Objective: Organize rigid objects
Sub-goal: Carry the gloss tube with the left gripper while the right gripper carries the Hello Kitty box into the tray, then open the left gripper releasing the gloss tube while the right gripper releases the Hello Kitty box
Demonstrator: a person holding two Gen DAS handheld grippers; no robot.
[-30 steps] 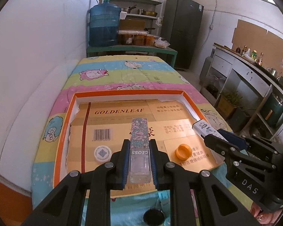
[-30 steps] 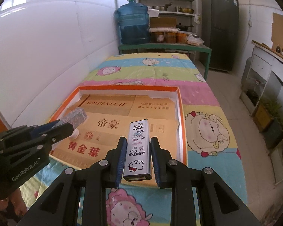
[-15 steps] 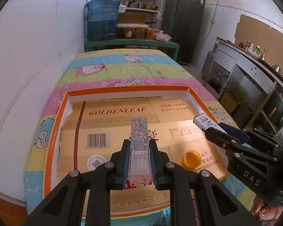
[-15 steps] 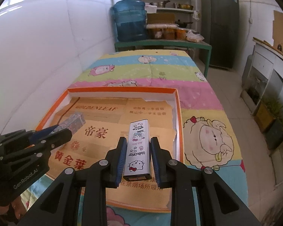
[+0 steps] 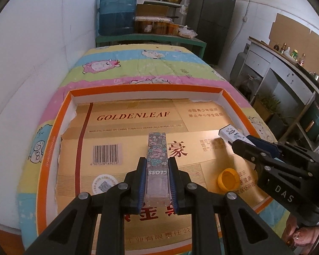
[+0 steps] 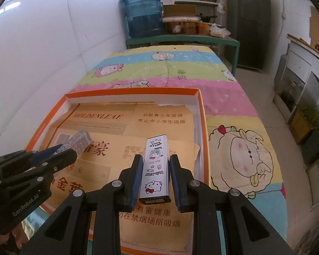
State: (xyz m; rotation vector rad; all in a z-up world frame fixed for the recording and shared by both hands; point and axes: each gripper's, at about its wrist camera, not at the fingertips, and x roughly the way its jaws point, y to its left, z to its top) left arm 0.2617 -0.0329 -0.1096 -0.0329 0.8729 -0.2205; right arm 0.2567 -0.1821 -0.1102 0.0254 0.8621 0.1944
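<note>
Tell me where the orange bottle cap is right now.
In the left wrist view, the orange cap lies inside the orange-rimmed tray on its gold cardboard lining, near the right edge, just below the right gripper.

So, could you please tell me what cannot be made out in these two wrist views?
- Left wrist view: the floral rectangular lip-gloss box, lower sides covered by the left gripper.
- Right wrist view: the white Hello Kitty metal case, underside hidden.
- Yellow plastic cap: inside unseen.
</note>
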